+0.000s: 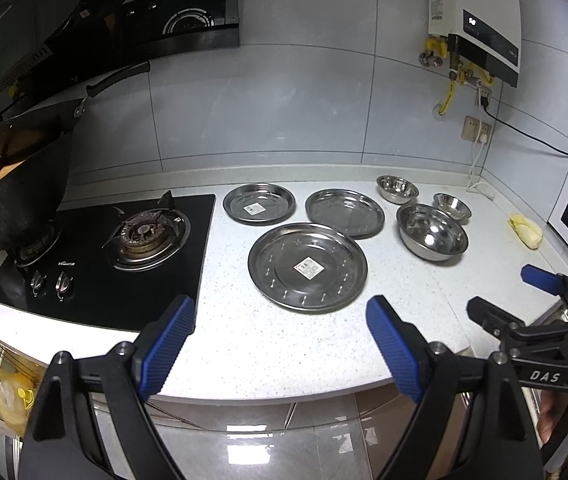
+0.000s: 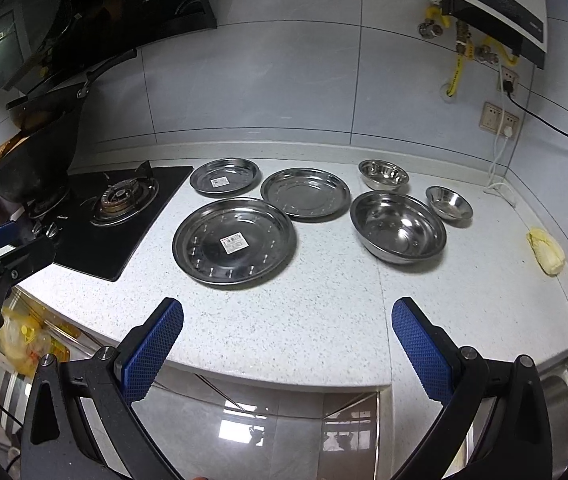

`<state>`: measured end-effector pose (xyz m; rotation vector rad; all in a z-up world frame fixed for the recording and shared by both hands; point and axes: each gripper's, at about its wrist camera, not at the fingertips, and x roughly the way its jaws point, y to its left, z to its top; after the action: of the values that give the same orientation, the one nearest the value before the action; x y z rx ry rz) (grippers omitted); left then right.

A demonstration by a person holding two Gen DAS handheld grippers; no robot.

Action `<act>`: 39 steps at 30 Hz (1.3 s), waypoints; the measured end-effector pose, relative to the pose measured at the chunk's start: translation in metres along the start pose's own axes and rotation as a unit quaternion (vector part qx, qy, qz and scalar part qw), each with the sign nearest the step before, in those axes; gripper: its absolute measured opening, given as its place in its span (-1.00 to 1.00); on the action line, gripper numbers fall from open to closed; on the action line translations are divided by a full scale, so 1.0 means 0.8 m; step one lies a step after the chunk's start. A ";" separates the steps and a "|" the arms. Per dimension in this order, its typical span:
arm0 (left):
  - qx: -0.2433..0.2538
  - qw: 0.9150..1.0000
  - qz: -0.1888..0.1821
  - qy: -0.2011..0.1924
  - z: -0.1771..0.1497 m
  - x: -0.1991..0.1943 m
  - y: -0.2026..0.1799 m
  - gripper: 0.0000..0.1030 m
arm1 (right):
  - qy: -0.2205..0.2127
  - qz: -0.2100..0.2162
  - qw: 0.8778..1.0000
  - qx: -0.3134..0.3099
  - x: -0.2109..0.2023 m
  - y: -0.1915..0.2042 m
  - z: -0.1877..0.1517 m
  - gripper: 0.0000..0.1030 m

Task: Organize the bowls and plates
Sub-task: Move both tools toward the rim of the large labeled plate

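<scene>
Blue ribbed pads tip both tongs, the left gripper (image 1: pixel 280 320) and right gripper (image 2: pixel 288 320), each spread wide and holding nothing above the near edge of a white speckled stone countertop (image 2: pixel 324 320). On it lie three round shiny steel plates: a large plate (image 2: pixel 234 242) nearest, a medium plate (image 2: pixel 305 194) and a small plate (image 2: pixel 224 176) behind. To their right sit a large bowl (image 2: pixel 398 226) and two small bowls (image 2: pixel 383 174) (image 2: pixel 449 202). A black glass gas hob (image 1: pixel 96 256) lies left; pale grey wall tiles (image 1: pixel 284 112) rise behind.

You get cool, even overhead light, glare on the plates (image 2: pixel 234 242) and floor tiles (image 1: pixel 252 440), sharp focus, and bent, dark fisheye corners.
</scene>
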<state>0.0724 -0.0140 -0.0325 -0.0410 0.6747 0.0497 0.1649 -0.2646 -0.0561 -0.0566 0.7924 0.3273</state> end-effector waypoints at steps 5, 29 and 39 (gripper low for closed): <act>0.003 1.000 0.012 0.001 0.011 0.015 -0.007 0.71 | 0.010 0.015 1.000 0.006 0.026 -0.007 0.010 0.99; -0.043 0.992 0.066 0.095 0.049 0.181 -0.010 0.71 | 0.118 0.123 0.984 0.050 0.205 -0.029 0.047 0.99; -0.082 0.980 0.105 0.150 0.073 0.269 0.011 0.68 | 0.151 0.120 0.979 0.070 0.262 -0.025 0.077 0.99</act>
<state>0.2763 0.0048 -0.1220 -0.1379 0.9748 0.3083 0.3506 -0.2167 -0.1625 0.1248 1.1258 0.4972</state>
